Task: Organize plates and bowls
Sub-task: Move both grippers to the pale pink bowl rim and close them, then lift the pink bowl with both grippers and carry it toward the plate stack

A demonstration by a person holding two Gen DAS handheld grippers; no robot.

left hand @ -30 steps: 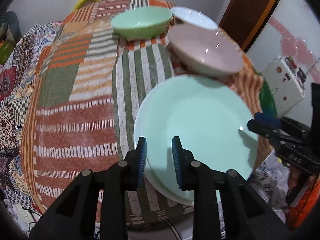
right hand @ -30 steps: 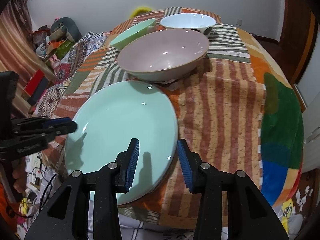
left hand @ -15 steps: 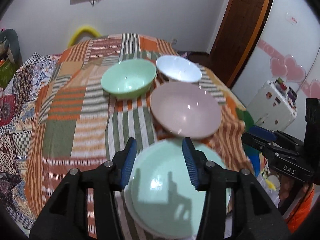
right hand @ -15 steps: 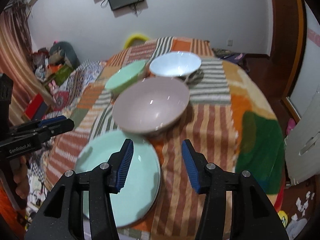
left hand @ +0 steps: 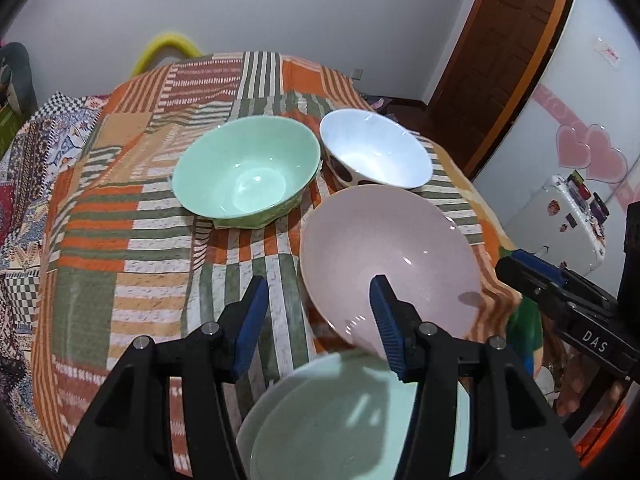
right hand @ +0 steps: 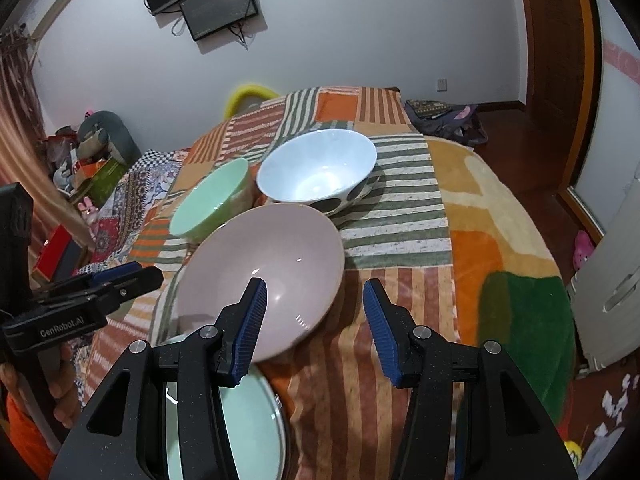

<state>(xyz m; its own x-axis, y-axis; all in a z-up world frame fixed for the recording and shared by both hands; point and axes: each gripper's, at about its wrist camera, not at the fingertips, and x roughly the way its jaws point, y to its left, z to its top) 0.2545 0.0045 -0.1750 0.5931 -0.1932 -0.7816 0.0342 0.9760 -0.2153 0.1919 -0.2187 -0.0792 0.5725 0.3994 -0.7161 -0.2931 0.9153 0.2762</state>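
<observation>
While I hold both tools above the near edge of the patchwork cloth, the left gripper has its blue fingers spread wide with nothing between them. The right gripper is also wide apart and empty. In the left view the right finger pad overlaps the near side of the pink bowl; I cannot tell if it touches it.

At the bottom of both frames, under the fingers, lies the green plate, and a paler rim shows on its left edge, so I think it rests on another plate. Its far edge goes under the pink bowl's near rim.

The pink bowl sits in the centre of the right view, partly behind my left finger pad. Behind it, toward the upper middle, stand the green bowl and the white bowl with dark spots outside, just beside each other.

I count three bowls, and one green plate on a pale one.

At the frame sides I see the other tool each time. A wall screen hangs in the upper left of the right view, and a wooden door is in the upper right of the left view.
</observation>
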